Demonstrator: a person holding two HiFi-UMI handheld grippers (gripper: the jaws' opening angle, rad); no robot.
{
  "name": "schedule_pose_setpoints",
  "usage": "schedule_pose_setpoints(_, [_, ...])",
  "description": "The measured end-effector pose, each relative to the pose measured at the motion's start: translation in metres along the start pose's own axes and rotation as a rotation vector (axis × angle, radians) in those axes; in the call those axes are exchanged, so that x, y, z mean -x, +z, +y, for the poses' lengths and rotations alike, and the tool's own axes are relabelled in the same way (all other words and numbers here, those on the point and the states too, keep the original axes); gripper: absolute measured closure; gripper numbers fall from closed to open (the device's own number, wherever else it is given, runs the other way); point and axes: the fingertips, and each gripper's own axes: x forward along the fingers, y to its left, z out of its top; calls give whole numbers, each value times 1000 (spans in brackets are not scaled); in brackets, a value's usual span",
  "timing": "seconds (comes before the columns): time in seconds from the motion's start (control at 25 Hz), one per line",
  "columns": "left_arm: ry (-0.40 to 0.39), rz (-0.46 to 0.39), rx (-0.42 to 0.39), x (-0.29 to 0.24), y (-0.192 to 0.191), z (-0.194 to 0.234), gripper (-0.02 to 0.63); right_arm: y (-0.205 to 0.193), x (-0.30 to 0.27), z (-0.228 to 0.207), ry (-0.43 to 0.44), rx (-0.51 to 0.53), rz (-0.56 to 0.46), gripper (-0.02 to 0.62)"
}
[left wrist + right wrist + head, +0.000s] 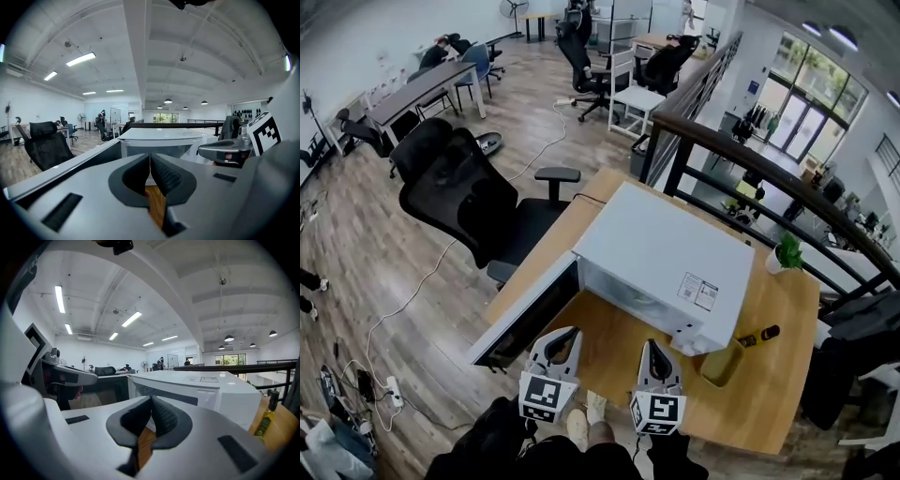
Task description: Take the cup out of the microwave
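Observation:
A white microwave (pixel 661 258) stands on the wooden table (pixel 778 394). Its dark-glass door (pixel 525 319) hangs open to the left. The cavity (pixel 623 295) shows only pale shapes, and I cannot make out the cup in any view. My left gripper (pixel 565 337) sits at the table's near edge just in front of the open door, shut and empty. My right gripper (pixel 655 349) is beside it, in front of the microwave's control side, also shut and empty. In the left gripper view the pads (pixel 161 176) meet, and the microwave (pixel 164 138) lies straight ahead. The right gripper view shows the same (pixel 151 405).
A dark bottle (pixel 758 336) lies right of the microwave, next to an olive tray (pixel 720 364). A small potted plant (pixel 785 253) sits at the table's far edge by the black railing (pixel 750 155). A black office chair (pixel 459 202) stands left of the table.

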Motion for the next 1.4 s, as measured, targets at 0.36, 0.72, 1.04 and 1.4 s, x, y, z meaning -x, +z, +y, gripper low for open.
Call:
schedule_pose_setpoints(0.36, [7, 58, 28, -76, -20, 18, 578, -31, -76, -28, 25, -34, 58, 580])
schedule_pose_setpoints(0.72, [9, 116, 51, -128, -44, 31, 578, -58, -132, -45, 26, -66, 104, 580])
schedule_pose_setpoints(1.04, [16, 142, 69, -147, -55, 44, 578, -69, -170, -51, 8, -116, 128, 377])
schedule_pose_setpoints(1.4, [-4, 156, 87, -163, -59, 48, 578, -81, -211, -57, -31, -118, 169, 94])
